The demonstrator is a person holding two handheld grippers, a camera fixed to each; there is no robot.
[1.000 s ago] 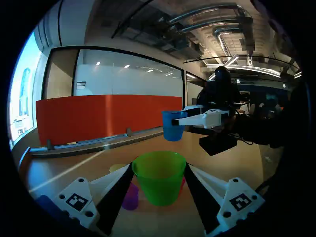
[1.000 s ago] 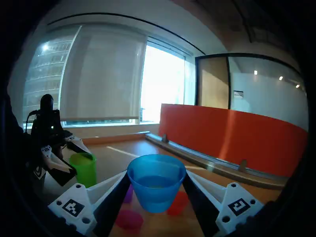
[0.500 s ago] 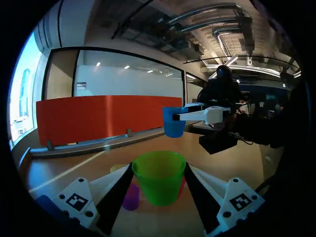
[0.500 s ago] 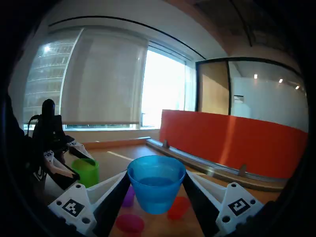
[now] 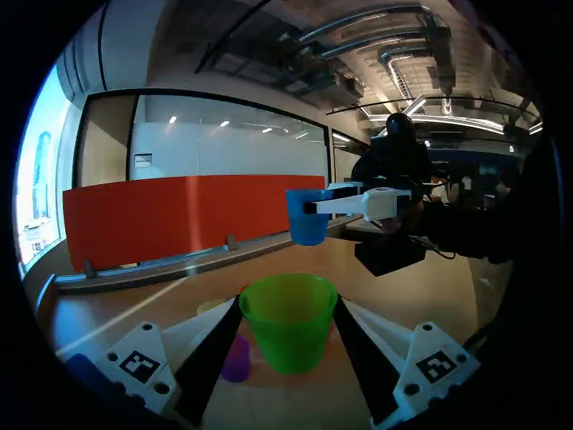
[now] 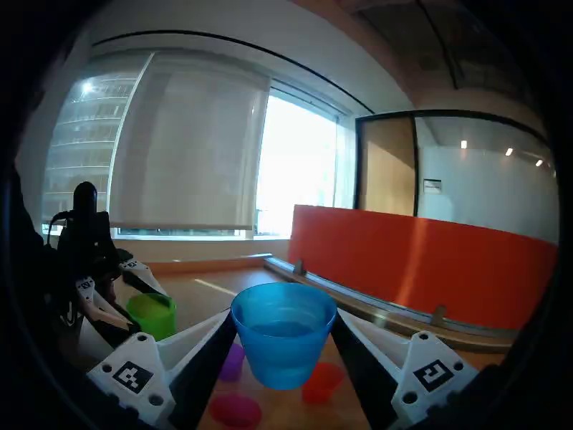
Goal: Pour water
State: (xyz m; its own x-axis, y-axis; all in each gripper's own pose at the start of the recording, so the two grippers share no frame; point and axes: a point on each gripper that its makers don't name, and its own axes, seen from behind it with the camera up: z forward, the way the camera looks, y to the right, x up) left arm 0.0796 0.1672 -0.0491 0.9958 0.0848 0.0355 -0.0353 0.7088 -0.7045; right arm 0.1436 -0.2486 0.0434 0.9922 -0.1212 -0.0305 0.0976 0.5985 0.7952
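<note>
1. In the left gripper view, the left claw reaches forward and level. Its two fingers press on either side of one green cup, which stands upright and is held off the worktop.
2. In the right gripper view, the right claw is posed the same way, clamped on one blue cup. This cup is upright, and the water in it sits well below the rim.
3. In the right gripper view, three small cups sit low on the worktop behind the blue cup: a purple cup, a pink cup and a red cup. The blue cup and the claw's fingers hide part of each.
4. In the left gripper view, a yellow sliver and a reddish sliver peek from behind the green cup. Too little of either shows to name it.
5. Farther off in the left gripper view, the right claw holds the blue cup in the air, above the green cup's rim and apart from it. The arm behind it is a dark shape that is hard to make out.
6. Farther off in the right gripper view, the left claw and its green cup appear at the left. Whether that cup rests on the worktop cannot be told.
7. Beyond the worktop run an orange partition and a bright window.
</note>
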